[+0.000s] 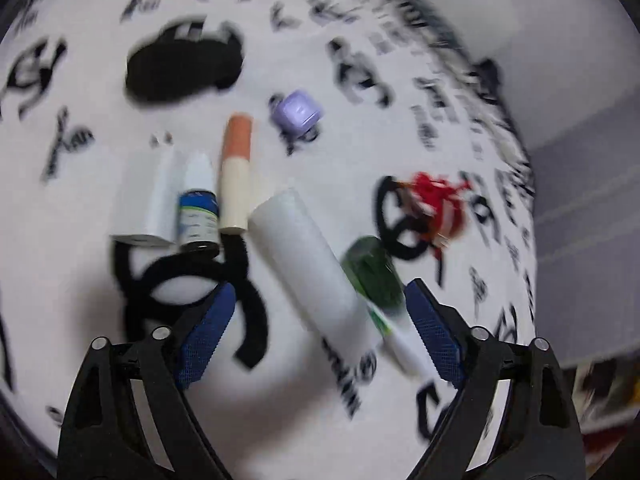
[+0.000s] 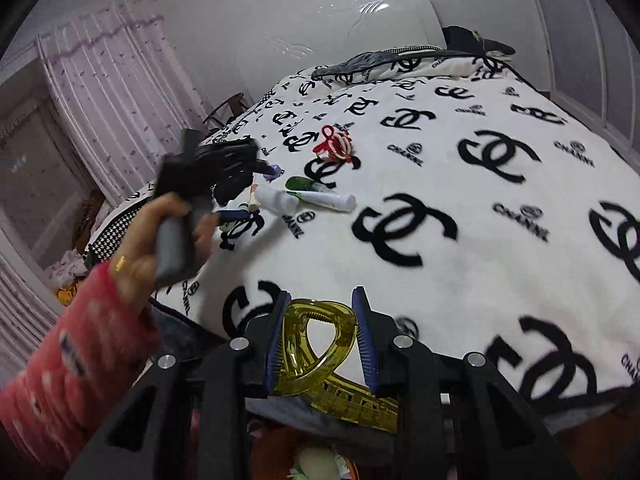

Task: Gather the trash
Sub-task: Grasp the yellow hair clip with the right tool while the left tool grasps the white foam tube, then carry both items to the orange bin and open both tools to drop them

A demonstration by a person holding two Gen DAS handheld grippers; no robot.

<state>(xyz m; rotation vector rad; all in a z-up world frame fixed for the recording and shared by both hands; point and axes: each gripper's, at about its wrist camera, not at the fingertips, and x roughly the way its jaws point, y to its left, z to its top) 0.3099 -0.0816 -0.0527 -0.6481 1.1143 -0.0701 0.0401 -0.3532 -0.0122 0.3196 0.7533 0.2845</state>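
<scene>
Trash (image 1: 304,256) lies clustered on a blanket (image 2: 460,184). Left gripper (image 1: 320,332) hovers spread wide above it. Right gripper (image 2: 320,340) clamps a yellow clip (image 2: 320,344).

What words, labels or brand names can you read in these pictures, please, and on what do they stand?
"CHANNEL": printed in black, many times, on the white fleece blanket with interlocking-C logos.
Label of the small blue-banded dropper bottle: too blurred to read.
Print on the white tube with the green cap: too small to read.
</scene>
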